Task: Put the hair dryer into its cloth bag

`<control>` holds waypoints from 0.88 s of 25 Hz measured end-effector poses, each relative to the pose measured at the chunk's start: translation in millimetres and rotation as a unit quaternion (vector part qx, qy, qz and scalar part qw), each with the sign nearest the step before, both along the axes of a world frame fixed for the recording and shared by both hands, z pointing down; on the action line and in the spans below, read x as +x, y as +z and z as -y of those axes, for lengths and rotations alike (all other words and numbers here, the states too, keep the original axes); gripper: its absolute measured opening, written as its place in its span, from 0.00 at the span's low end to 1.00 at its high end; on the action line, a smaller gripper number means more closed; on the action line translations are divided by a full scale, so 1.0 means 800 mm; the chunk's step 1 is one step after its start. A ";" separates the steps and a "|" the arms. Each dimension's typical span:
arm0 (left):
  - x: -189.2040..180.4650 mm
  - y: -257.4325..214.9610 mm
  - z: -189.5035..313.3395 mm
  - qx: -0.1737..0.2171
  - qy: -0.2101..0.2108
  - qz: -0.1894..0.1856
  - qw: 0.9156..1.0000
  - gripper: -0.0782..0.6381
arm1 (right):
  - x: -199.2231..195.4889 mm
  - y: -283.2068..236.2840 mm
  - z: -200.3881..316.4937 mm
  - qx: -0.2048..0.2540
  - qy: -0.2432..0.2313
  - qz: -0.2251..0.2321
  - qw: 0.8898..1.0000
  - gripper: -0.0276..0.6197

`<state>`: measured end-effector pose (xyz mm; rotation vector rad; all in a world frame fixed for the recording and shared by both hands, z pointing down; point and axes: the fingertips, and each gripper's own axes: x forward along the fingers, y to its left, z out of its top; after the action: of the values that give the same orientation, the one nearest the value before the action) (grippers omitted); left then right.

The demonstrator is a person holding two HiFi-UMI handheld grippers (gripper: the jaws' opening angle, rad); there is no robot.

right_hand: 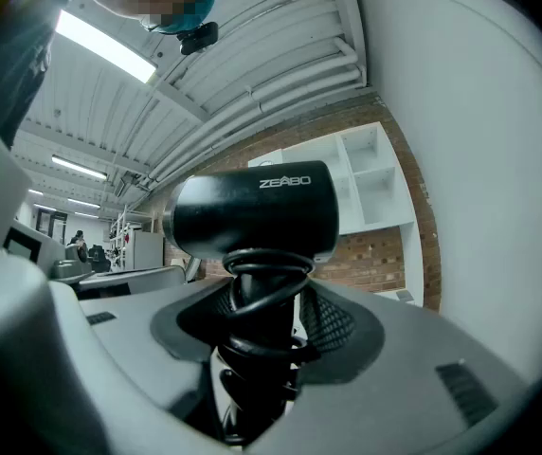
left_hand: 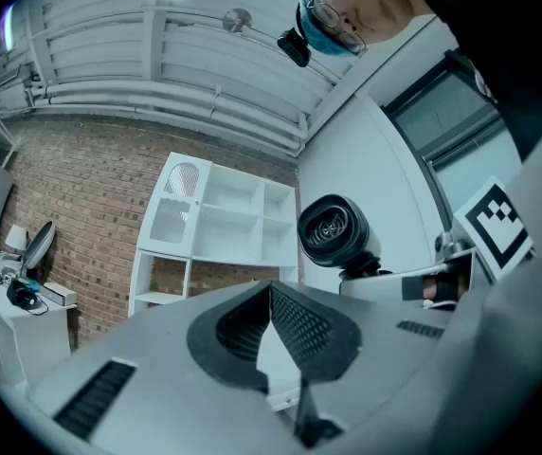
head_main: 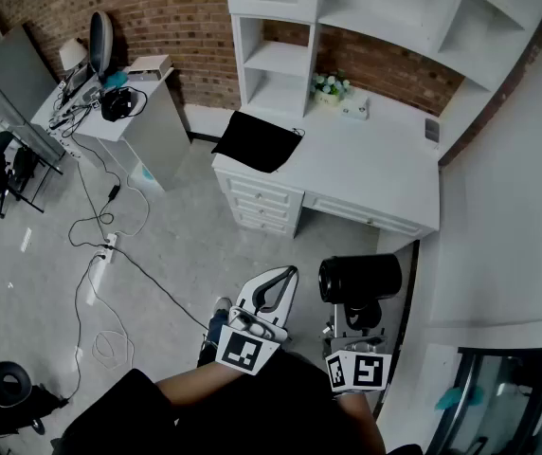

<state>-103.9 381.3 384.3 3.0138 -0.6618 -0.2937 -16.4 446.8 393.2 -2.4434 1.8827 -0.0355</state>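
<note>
Over open floor, hair dryer

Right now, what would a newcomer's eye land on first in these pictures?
The black hair dryer, cord wound round its handle, stands clamped in the right gripper in the foreground. Beyond it, a flat black cloth bag lies on the left end of the white desk, before a brick wall.
</note>
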 end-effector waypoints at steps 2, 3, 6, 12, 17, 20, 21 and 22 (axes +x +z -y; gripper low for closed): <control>0.000 0.001 -0.007 0.000 -0.004 -0.002 1.000 0.13 | 0.003 0.000 -0.012 0.008 -0.001 0.009 1.000 0.40; -0.001 0.003 -0.010 0.000 -0.006 -0.001 1.000 0.13 | 0.004 0.000 -0.018 0.012 -0.002 0.014 1.000 0.40; -0.002 0.014 -0.013 -0.002 -0.016 0.012 1.000 0.13 | 0.011 0.003 -0.030 0.017 -0.001 0.025 1.000 0.41; -0.009 0.036 0.012 -0.017 -0.032 0.029 0.999 0.13 | 0.019 0.025 -0.027 -0.002 -0.003 0.033 0.999 0.41; 0.003 0.049 0.050 -0.025 -0.029 0.032 0.999 0.13 | 0.018 0.027 -0.003 -0.020 -0.008 -0.036 0.999 0.41; 0.020 0.055 0.082 -0.033 -0.019 0.026 0.999 0.13 | 0.024 0.032 0.023 -0.022 -0.011 -0.023 0.999 0.41; 0.028 0.056 0.093 -0.035 -0.016 0.023 0.999 0.13 | 0.029 0.035 0.033 -0.024 -0.009 -0.014 1.000 0.41; 0.037 0.057 0.105 -0.037 -0.013 0.023 0.999 0.13 | 0.036 0.038 0.044 -0.026 -0.006 -0.006 1.000 0.41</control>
<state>-73.9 297.6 430.3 2.9514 -0.6988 -0.1980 12.5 411.7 423.3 -2.4701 1.9266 -0.0692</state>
